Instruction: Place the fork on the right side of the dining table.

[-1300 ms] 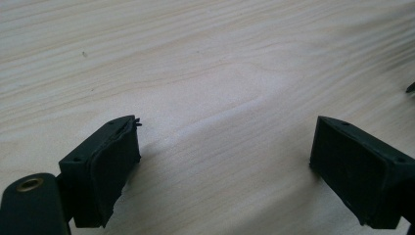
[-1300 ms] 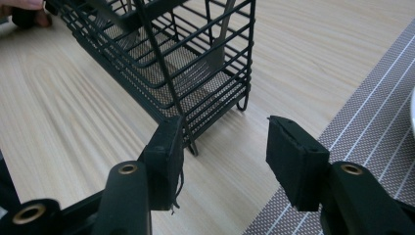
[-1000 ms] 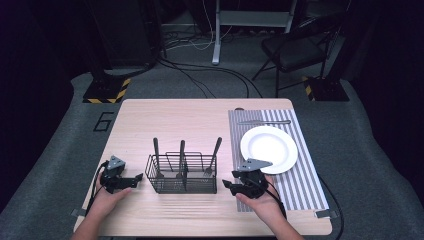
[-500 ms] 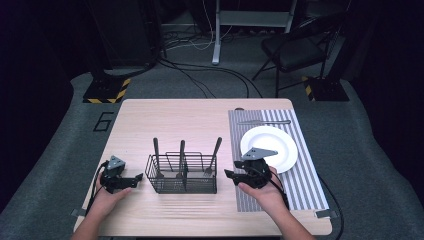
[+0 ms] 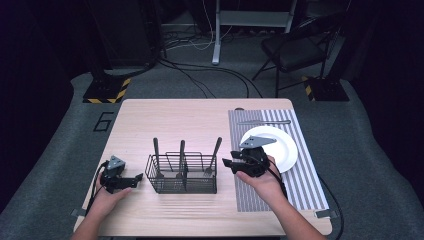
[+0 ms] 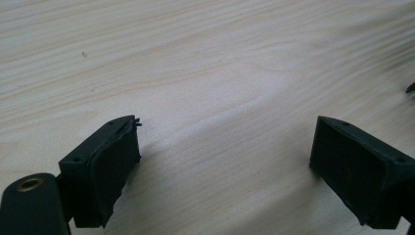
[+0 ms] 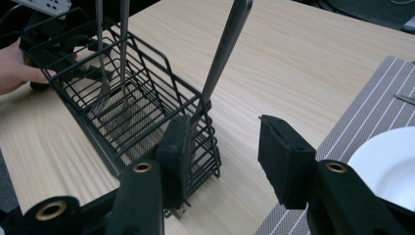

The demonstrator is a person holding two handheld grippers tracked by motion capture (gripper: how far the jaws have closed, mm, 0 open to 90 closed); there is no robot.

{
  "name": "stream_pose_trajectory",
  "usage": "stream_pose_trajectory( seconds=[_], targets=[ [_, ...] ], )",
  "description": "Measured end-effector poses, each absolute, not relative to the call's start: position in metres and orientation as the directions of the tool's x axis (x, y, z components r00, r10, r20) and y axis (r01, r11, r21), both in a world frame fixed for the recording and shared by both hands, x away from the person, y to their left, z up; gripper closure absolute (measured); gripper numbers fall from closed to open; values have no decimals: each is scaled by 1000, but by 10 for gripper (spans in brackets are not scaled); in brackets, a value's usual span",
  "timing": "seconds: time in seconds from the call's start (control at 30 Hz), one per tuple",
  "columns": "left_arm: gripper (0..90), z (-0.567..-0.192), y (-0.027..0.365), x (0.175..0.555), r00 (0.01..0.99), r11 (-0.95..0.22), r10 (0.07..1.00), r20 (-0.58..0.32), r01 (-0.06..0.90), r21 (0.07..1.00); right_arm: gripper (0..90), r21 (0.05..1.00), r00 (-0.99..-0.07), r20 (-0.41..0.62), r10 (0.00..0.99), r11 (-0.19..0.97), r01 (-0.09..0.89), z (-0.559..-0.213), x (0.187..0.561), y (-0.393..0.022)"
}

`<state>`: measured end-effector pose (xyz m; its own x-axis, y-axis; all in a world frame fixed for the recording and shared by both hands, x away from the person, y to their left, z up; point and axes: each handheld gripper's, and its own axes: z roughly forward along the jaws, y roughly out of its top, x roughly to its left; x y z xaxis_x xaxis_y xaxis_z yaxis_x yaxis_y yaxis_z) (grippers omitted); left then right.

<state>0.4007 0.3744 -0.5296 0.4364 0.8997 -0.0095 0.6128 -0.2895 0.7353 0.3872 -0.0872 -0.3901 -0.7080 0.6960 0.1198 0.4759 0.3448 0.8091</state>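
Fingers of the right gripper (image 5: pixel 235 165) have just been closing and stand half apart on nothing; since 1 second ago it has risen toward the nearest utensil (image 7: pixel 221 53) in the wire caddy (image 5: pixel 181 175), mid-tabletop near the front edge. Left gripper (image 5: pixel 129 181) rests, fingers apart, near the front-left corner.

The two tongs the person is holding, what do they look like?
Both are black. The left tongs and the right tongs each carry a grey three-cornered plate on top and trail a black cable. Close up, the jaws end in blocky black pads, with brass-coloured rivets on the arms behind them. No sleeves reach the forearms.
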Motion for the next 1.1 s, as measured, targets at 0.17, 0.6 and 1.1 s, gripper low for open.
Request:
stream_pose_trajectory(
  seconds=[0.17,0.6,1.1],
  targets=[
    [108,-530,374,401,437,-290,899,-9,612,736,564,815,-709,118,695,341,469,-385,395,-84],
    [108,-530,374,401,437,-289,900,-9,612,736,592,820,-717,136,684,328,469,-378,411,-72],
    [108,-530,374,401,434,-285,901,-9,606,743,650,833,-721,120,682,326,447,-370,421,-59]
  ],
)
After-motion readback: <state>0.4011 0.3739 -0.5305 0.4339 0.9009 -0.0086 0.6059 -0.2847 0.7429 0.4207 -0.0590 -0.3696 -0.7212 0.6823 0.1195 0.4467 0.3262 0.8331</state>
